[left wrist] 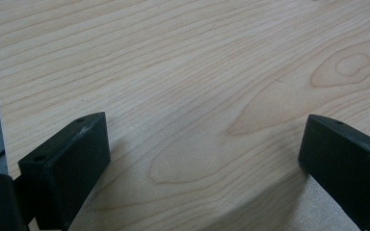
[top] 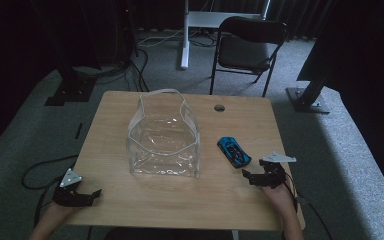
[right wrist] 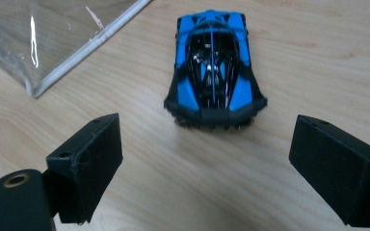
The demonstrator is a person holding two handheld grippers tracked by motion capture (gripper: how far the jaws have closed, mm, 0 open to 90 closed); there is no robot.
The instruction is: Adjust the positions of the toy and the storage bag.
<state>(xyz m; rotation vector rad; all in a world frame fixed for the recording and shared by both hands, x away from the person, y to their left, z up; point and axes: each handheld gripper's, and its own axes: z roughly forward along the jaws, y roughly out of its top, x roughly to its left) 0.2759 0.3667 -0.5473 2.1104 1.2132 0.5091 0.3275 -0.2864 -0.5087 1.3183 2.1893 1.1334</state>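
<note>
At table's near-right edge: R gripper (top: 261, 176) w/ jaws wide apart, nothing held. Just ahead, blue toy car (right wrist: 214, 62) on wood, long axis running straight away btwn jaws, beside clear bag (top: 164, 137). L gripper (top: 82, 194) far off, jaws apart.

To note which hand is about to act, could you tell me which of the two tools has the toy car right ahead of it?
The right tool: the blue toy car lies just beyond its open jaws. The left tool faces bare table.
</note>
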